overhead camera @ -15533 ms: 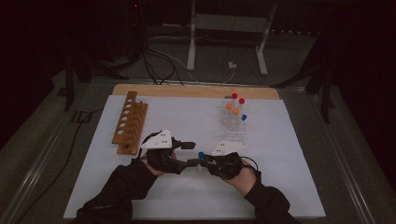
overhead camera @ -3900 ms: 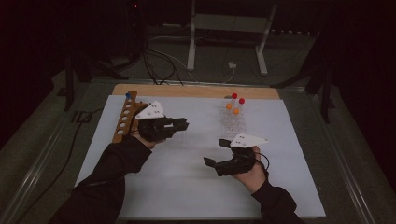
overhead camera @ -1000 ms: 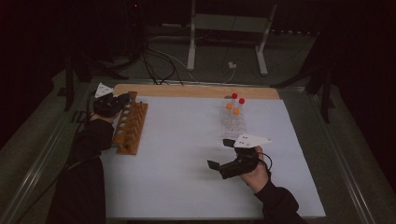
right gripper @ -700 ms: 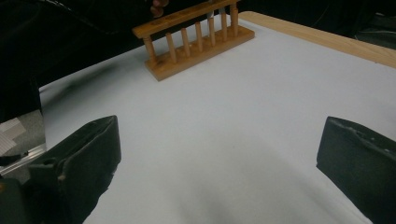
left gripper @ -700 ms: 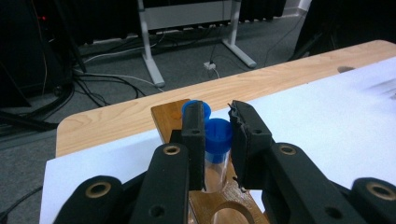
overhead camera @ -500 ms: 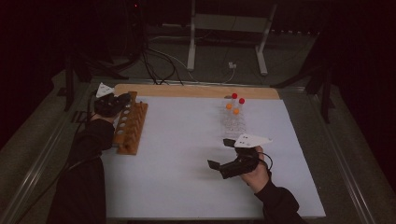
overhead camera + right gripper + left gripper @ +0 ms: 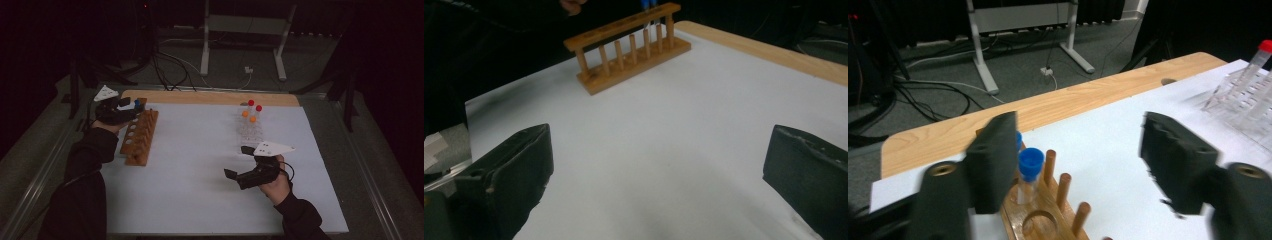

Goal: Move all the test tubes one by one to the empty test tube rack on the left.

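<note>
A wooden tube rack (image 7: 140, 136) stands at the left of the white mat. A blue-capped tube (image 7: 1030, 161) stands upright in its far end, with a second blue cap just behind it. My left gripper (image 7: 131, 110) hovers over that end. Its jaws have just been opening, and the tube stands between them close to the left jaw, with no pad pressing on it. My right gripper (image 7: 239, 161) hangs open above the mat with nothing between its jaws. Its own view looks across the bare mat at the rack (image 7: 629, 47).
A clear rack (image 7: 250, 127) with red- and orange-capped tubes stands at the back right of the mat, just beyond my right gripper. A wooden board edge (image 7: 215, 97) runs along the far side. Cables and a metal stand (image 7: 240, 30) lie on the floor beyond.
My left gripper has opened and lifted a little at the far end of the wooden rack, leaving the blue-capped tube standing in it. The right gripper has stayed where it was.
</note>
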Available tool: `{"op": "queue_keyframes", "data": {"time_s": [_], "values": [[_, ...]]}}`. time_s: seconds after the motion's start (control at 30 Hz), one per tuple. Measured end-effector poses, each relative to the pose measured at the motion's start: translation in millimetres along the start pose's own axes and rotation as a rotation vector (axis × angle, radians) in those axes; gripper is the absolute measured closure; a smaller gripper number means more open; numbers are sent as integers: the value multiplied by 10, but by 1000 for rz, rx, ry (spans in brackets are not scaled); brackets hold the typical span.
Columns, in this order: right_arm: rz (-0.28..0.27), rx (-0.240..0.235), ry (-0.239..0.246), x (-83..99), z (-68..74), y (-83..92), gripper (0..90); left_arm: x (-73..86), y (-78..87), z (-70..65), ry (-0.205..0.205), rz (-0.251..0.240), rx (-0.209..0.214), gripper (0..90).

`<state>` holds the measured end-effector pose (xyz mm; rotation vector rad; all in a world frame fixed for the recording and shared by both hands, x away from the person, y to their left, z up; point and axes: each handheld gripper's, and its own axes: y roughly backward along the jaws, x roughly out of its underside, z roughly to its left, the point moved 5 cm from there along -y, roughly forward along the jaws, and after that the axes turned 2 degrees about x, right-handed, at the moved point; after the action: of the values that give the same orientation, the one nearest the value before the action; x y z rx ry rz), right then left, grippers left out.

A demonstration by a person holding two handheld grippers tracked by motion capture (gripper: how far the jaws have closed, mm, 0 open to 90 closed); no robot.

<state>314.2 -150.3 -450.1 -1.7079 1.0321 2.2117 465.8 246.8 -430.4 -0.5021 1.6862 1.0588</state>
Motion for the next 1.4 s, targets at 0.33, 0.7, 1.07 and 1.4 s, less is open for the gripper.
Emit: {"op": "queue_keyframes", "data": {"time_s": [0.33,0.7,1.07,1.4], "values": [[-49,82,8,-266,-265,145,0,64,268,-608,-31,-17,196,19],[-19,231,-38,-215,-796,194,44,482,330,-1324,-77,-6,374,18],[65,309,-91,-2,-1235,-71,195,695,310,-1604,-105,26,440,18],[142,349,-84,83,-1501,-287,525,722,301,-1642,-126,39,445,18]]}}
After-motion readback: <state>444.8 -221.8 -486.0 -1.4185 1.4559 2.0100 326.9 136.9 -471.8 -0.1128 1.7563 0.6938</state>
